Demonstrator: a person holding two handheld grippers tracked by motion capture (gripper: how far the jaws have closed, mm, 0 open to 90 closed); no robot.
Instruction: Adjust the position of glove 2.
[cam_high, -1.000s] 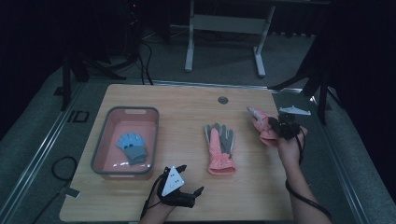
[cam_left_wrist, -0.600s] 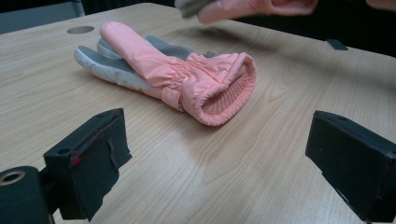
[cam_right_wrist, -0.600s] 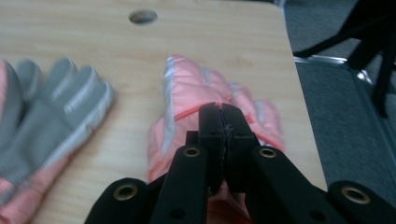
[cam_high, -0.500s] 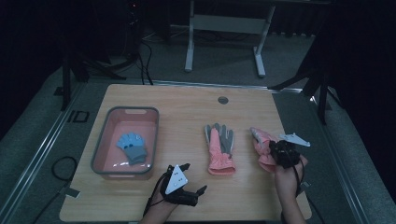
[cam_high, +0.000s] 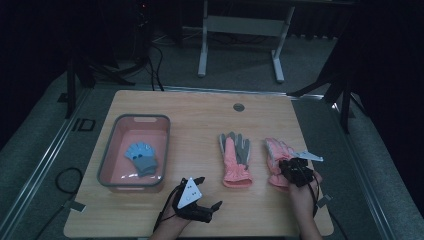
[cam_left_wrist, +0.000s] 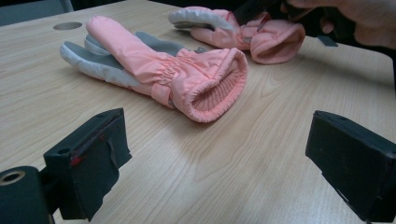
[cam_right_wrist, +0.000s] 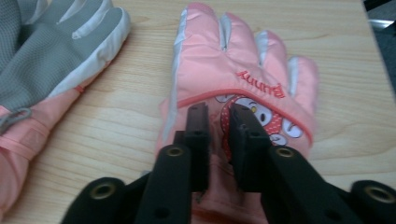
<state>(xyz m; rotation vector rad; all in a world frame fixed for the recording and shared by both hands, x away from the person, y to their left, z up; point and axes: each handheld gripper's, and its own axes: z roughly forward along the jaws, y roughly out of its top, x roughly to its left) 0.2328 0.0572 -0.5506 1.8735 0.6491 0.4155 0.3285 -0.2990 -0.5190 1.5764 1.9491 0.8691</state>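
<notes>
Low over the pink glove (cam_right_wrist: 243, 93), right gripper (cam_right_wrist: 219, 121) — jaws just parting.

We hold two black grippers: left gripper (cam_high: 208, 200) carries a grey three-cornered plate with small dots and blocky black jaws with red marks; right gripper (cam_high: 291, 167) has round brass-ringed screw holes, grey plate, black trailing cable.

Dim lab or studio: wooden tabletop (cam_high: 200, 110), metal stand legs (cam_high: 240, 40) at twelve o'clock, loose cables (cam_high: 150, 70) at eleven.
</notes>
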